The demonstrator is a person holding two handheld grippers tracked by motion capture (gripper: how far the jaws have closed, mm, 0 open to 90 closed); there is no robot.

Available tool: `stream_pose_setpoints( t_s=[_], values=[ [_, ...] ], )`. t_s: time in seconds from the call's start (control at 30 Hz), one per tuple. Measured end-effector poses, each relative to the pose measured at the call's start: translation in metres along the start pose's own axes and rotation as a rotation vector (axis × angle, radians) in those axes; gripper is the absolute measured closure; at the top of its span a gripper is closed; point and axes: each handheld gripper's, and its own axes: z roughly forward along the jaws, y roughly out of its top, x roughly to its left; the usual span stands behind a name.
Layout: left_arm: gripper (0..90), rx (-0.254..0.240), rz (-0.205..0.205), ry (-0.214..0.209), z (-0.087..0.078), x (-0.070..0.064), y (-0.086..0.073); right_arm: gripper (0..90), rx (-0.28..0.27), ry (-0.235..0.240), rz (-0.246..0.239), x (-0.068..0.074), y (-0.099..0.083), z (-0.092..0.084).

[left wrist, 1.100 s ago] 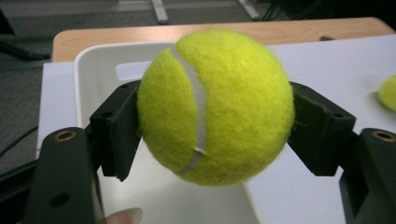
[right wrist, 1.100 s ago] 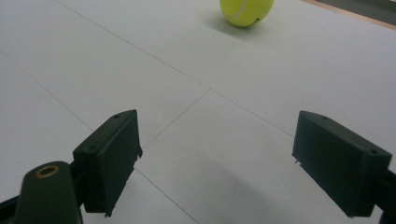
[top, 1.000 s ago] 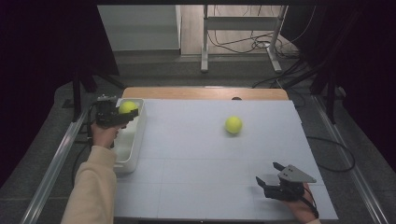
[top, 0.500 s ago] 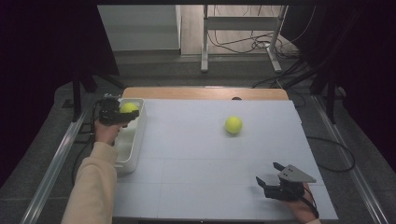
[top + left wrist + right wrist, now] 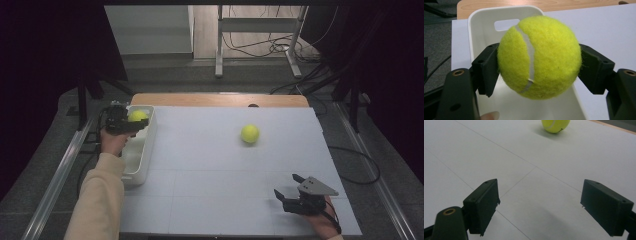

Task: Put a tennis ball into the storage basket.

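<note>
A yellow tennis ball (image 5: 539,55) sits between the black jaws of my left gripper (image 5: 540,68), which is shut on it. In the high view the left gripper (image 5: 136,120) holds this ball (image 5: 137,115) above the far end of a white bin (image 5: 145,150) at the table's left edge. A second tennis ball (image 5: 250,134) lies free on the white table top, right of centre. My right gripper (image 5: 285,184) rests near the front right corner, open with nothing between its jaws. The right gripper view shows the right gripper (image 5: 540,205) facing that free ball (image 5: 555,125) farther off.
The white bin (image 5: 474,32) has a handle slot in its far wall and an empty floor where it shows. A wooden strip (image 5: 215,99) runs along the table's far edge. Metal rails flank the table on both sides, and cables lie on the floor beyond.
</note>
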Motion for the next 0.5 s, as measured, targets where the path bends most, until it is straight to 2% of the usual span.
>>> stream_pose_setpoints(
  t_s=[0.13,0.2,0.4,0.5],
  values=[
    [25.0,-0.004,-0.008,0.000,0.000,0.000,-0.001,15.7,0.000,0.002,-0.001,0.000,0.000,0.000],
    [20.9,-0.032,-0.019,-0.015,-0.002,0.000,-0.001,15.7,0.002,0.001,-0.001,0.000,0.000,0.000],
    [11.4,-0.060,0.008,-0.041,-0.011,-0.008,-0.001,15.7,0.000,0.002,-0.002,0.000,0.000,0.000],
    [11.0,-0.086,0.008,-0.086,-0.017,-0.011,-0.004,15.7,-0.001,0.001,-0.003,0.000,0.000,0.000]
  ],
)
